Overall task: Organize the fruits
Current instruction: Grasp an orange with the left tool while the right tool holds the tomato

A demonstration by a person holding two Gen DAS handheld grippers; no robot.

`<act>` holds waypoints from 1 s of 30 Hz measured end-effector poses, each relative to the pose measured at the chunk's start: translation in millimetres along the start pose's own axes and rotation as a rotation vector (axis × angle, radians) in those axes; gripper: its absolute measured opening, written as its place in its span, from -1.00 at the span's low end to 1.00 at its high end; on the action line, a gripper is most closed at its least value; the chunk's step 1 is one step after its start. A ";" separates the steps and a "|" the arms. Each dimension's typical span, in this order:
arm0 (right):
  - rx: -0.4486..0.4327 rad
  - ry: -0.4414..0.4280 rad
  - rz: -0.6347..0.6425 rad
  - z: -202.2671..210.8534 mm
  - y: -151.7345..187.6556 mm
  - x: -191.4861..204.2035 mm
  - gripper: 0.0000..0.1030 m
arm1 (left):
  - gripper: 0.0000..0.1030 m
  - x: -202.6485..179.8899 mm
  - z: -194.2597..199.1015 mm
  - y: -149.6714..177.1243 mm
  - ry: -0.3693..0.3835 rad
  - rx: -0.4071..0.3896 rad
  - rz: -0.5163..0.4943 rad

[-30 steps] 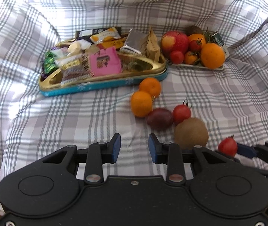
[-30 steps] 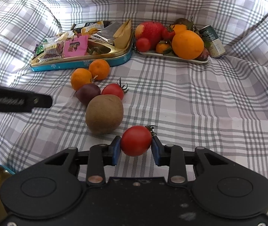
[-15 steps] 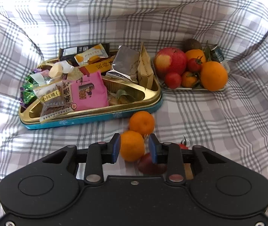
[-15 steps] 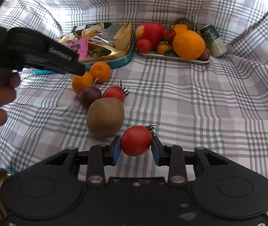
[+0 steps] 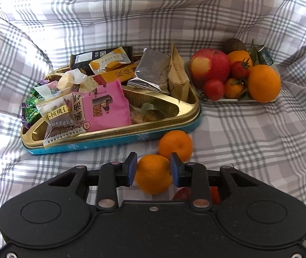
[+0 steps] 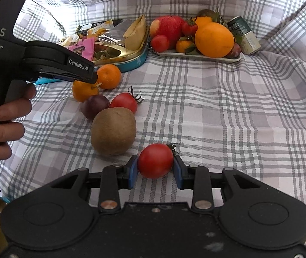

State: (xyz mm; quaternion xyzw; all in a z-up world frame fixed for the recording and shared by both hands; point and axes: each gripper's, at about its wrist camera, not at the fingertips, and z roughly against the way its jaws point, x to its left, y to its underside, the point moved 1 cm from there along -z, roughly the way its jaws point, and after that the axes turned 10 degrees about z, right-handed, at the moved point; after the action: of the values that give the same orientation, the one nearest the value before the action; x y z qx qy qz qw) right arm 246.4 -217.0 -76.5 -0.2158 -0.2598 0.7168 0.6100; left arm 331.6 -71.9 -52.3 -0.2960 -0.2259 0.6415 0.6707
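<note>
My left gripper sits low over a small mandarin on the checked cloth. Its jaws are opening, with the mandarin between the blue pads, which stand right at its sides. In the right wrist view the left gripper tips over that mandarin. A second mandarin lies just beyond. My right gripper is shut on a red tomato, held just above the cloth. A kiwi, a dark plum and another tomato lie between the two grippers.
A white tray at the back right holds an apple, oranges and tomatoes. A gold and blue tin full of snack packets stands left of it. A can lies beside the tray. A hand grips the left handle.
My left gripper has moved forward over the loose fruit and now has the nearer mandarin between its jaws, which stand slightly wider. The right gripper has kept still with the tomato.
</note>
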 end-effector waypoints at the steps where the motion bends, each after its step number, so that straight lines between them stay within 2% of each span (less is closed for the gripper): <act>1: -0.001 0.001 0.000 -0.5 0.0 0.3 -0.32 | -0.16 0.7 -1.1 0.5 -0.002 -0.001 0.000; 7: -0.005 -0.003 0.000 -1.3 -1.9 -0.5 -0.32 | -0.08 3.9 -6.2 2.5 0.015 -0.008 0.013; 12: -0.007 -0.007 -0.006 -1.5 -3.0 -1.9 -0.32 | 0.00 6.6 -19.9 6.2 0.084 0.084 0.062; 22: -0.011 0.002 -0.002 0.6 -1.9 -1.4 -0.32 | -0.05 6.7 -19.7 4.8 0.070 0.094 0.089; 30: -0.044 0.019 0.011 24.2 1.8 5.1 -0.32 | -0.05 13.3 19.7 9.9 0.048 0.058 0.083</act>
State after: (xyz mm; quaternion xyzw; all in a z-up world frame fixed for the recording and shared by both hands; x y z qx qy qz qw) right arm 229.1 -214.9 -58.9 -0.2372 -0.2687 0.7122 0.6036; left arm 312.0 -56.5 -45.8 -0.3008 -0.1784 0.6679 0.6570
